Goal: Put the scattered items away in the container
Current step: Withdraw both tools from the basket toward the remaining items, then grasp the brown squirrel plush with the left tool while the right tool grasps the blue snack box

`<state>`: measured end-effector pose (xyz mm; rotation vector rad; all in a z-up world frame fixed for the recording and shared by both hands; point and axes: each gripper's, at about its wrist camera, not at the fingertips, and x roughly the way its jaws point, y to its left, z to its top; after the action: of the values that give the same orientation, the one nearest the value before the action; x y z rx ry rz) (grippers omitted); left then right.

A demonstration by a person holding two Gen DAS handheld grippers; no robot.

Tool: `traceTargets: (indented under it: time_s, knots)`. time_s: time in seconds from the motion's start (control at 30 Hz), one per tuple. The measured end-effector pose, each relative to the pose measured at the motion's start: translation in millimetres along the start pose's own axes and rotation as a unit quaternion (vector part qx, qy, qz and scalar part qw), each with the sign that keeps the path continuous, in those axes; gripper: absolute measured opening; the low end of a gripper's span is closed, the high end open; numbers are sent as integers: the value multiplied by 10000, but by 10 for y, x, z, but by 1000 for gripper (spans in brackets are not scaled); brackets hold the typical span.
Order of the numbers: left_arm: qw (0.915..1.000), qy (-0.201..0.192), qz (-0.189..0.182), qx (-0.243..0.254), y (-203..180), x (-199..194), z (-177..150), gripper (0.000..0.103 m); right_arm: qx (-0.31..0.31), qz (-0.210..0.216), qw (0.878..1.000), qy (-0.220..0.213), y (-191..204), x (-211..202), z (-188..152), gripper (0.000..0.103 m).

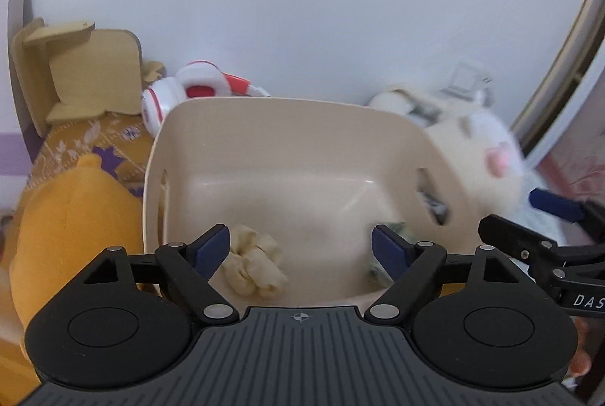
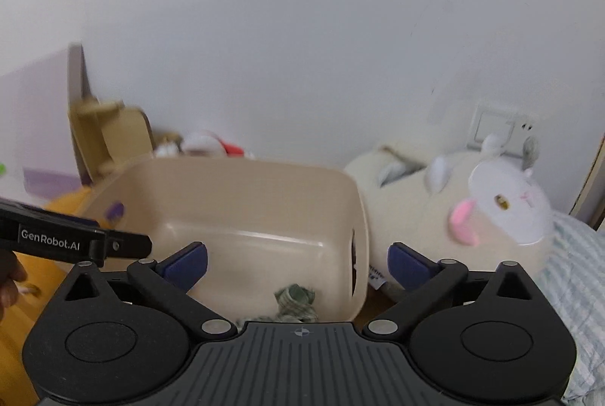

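Observation:
A beige plastic bin stands in front of both grippers. Inside lie a cream crumpled cloth and a grey-green rolled cloth. My left gripper is open and empty, just above the bin's near side, with the cream cloth by its left finger. My right gripper is open and empty over the bin's right wall. It also shows at the right edge of the left wrist view.
A yellow plush lies left of the bin on a patterned yellow cloth. A white plush with a pink snout lies right of it. Red-white headphones and a wooden stand sit behind, by the wall.

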<state>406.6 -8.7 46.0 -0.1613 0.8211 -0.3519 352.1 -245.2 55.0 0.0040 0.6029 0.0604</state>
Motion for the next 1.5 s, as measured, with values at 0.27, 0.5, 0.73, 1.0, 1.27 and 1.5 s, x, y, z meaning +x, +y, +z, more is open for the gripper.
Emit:
traceTargets:
  time_s: [0.27,0.5,0.73,1.0,1.27,1.5]
  knots:
    - [9979,-581,169,244,-91,-549,-346,84,-116,152,9996,-223,47,-592,-254,103]
    - [9944,-798,354,595,-82,-867,-650,84,-316,168,9991,-212,186,-935,-578,103]
    - [9918,-1017,412,662,-69,-1140,-935,84,-230,280,9992,-167,278,-1119,-782,103]
    - [9886,-1109,597,820,-36,-1219,-1292,88,-326,329,9989,119,436,-1087,-955,103]
    - [9878,-1115,595,907,-23,-1126,-1584,89,-426,315,9979,384,555,-931,-1125,103]
    - [9860,-1010,678,1142,-22,-924,-1760,89,-547,212,9975,405,612,-831,-1213,103]
